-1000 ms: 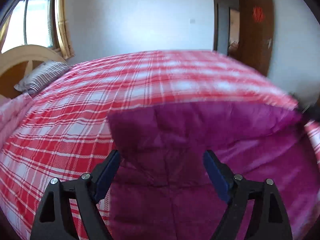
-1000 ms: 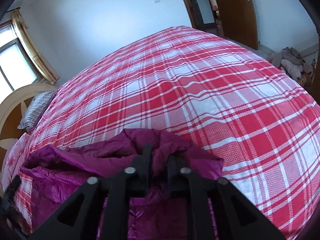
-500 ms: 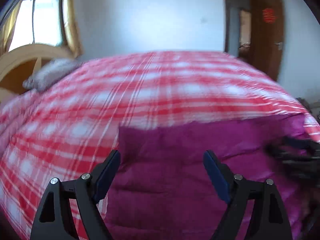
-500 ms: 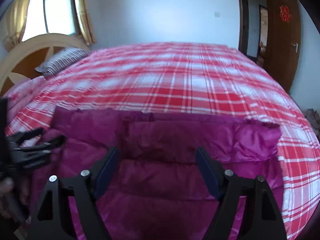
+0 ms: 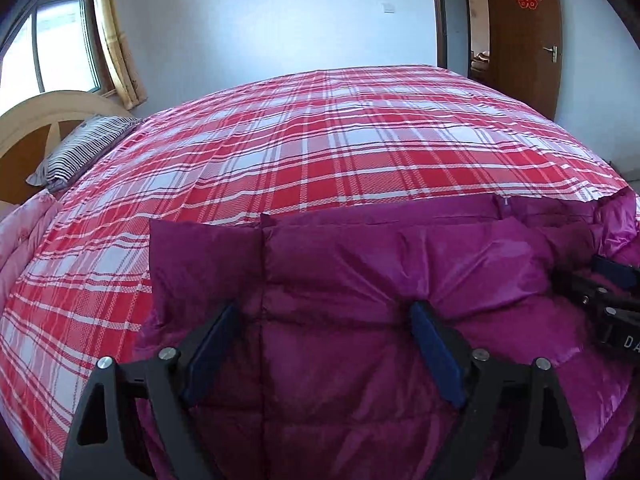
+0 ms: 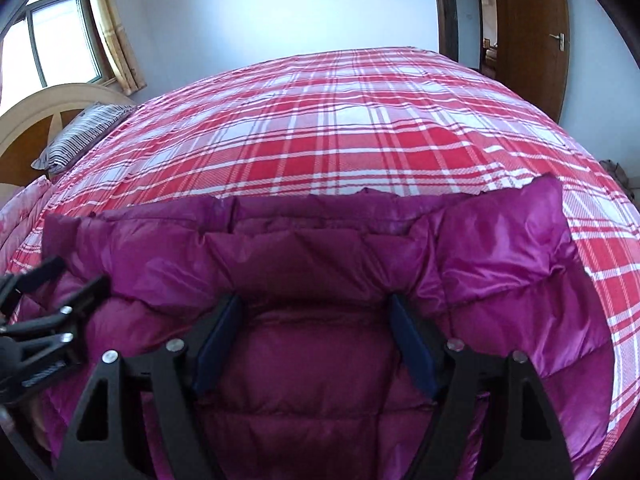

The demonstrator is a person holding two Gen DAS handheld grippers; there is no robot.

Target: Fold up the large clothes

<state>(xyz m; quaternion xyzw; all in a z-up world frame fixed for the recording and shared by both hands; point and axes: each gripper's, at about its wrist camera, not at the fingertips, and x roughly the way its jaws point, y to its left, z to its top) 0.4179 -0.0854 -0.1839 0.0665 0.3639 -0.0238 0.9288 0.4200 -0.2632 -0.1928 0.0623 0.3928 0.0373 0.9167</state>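
A: Left wrist view: left gripper jaws apart, nothing clamped, over the magenta puffer jacket.
B: Right gripper likewise spread wide, empty, above the same jacket.
A: Jacket lies on the near edge of the plaid bedspread. Striped pillow far left, wooden door far right.

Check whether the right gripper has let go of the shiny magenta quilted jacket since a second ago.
Yes. The right gripper, shut on the magenta quilted jacket then, now stands open over it, the jacket lying on the red plaid bedspread.
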